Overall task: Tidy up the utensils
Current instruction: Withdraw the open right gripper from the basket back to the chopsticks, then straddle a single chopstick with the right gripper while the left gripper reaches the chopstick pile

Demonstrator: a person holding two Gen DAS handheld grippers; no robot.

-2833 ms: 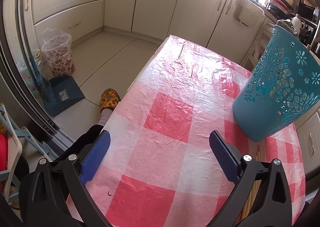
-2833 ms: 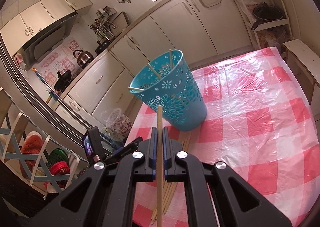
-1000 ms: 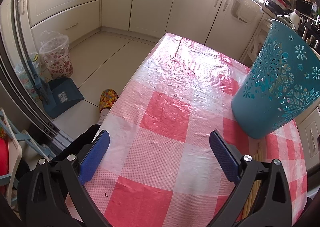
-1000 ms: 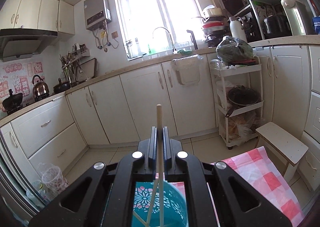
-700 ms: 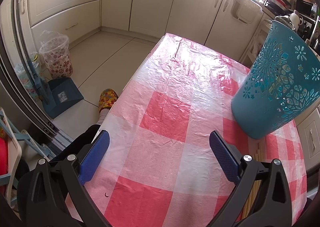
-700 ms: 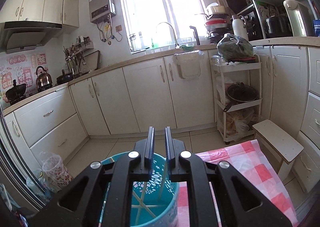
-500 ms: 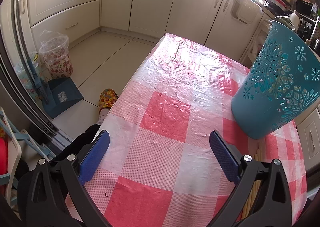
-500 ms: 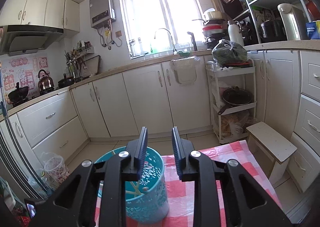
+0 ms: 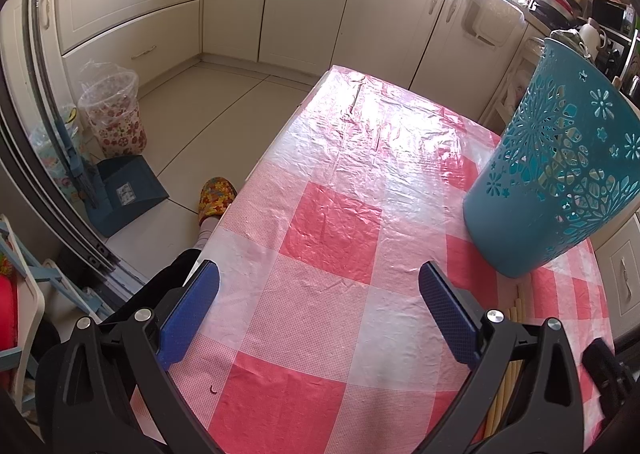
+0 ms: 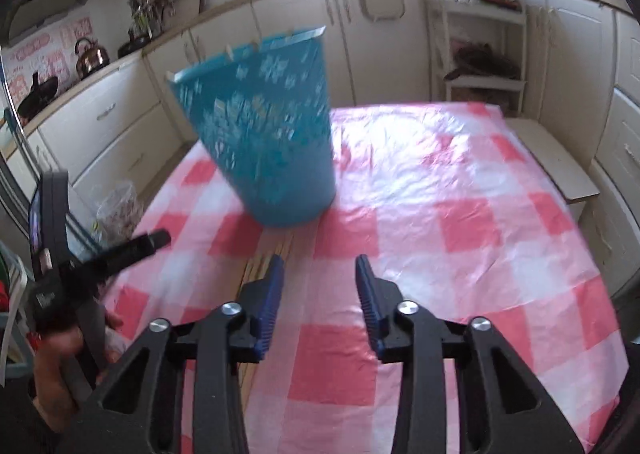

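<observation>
Both claws are spread wide and hold nothing: the right claw (image 10: 319,278) hangs over the checked bench (image 10: 460,190), the left claw (image 9: 318,302) likewise. Chopsticks (image 10: 256,266) lie just beside the right claw, and beyond them stands the blue basket (image 10: 264,134).

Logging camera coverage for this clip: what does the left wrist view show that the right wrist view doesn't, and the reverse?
Only the left wrist view shows the floral slipper, blue dustpan and floral bin on the floor.

Only the right wrist view shows the kettle, the shelf rack and the hand holding the other gripper.

Both show the teal basket, the chopsticks lying before it, and the checkered tablecloth.
</observation>
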